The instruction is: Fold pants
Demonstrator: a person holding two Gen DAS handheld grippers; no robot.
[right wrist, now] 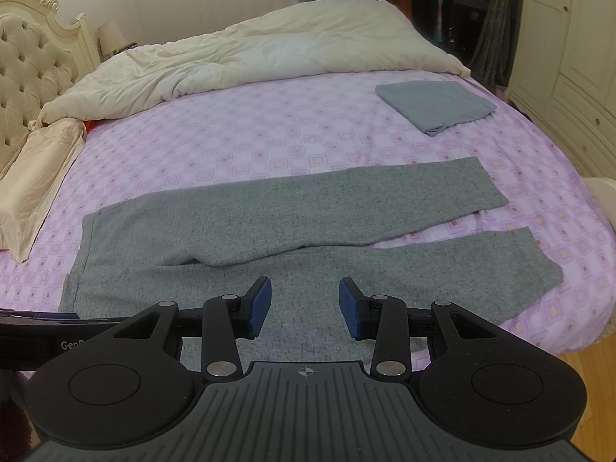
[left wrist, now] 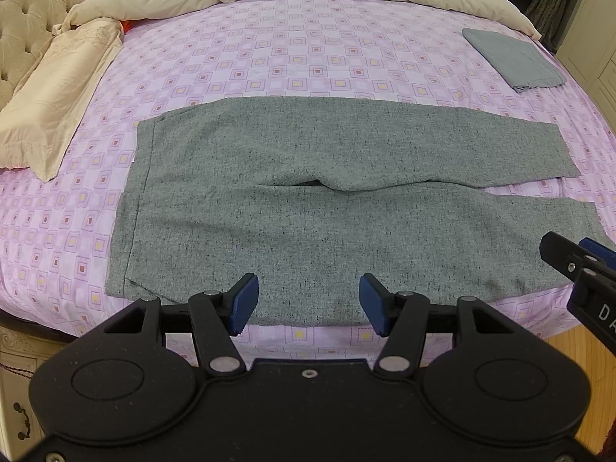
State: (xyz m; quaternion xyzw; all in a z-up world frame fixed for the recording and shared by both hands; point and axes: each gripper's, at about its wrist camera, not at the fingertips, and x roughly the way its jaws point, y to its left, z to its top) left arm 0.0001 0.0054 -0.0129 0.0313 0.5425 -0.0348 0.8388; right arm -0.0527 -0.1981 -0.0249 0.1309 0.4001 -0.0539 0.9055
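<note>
Grey speckled pants (left wrist: 308, 208) lie flat across the purple patterned bed sheet (left wrist: 269, 50), waistband at the left, two legs running right and slightly apart at the cuffs. They also show in the right wrist view (right wrist: 292, 231). My left gripper (left wrist: 308, 304) is open and empty, hovering above the near edge of the near leg. My right gripper (right wrist: 305, 304) is open and empty, above the near leg further right; its body shows at the right edge of the left wrist view (left wrist: 577, 265).
A folded blue-grey garment (left wrist: 512, 57) lies at the far right of the bed, also in the right wrist view (right wrist: 435, 106). A cream duvet (right wrist: 250, 57) is bunched at the back. A beige pillow (left wrist: 54, 96) lies at the left by the tufted headboard (right wrist: 27, 65).
</note>
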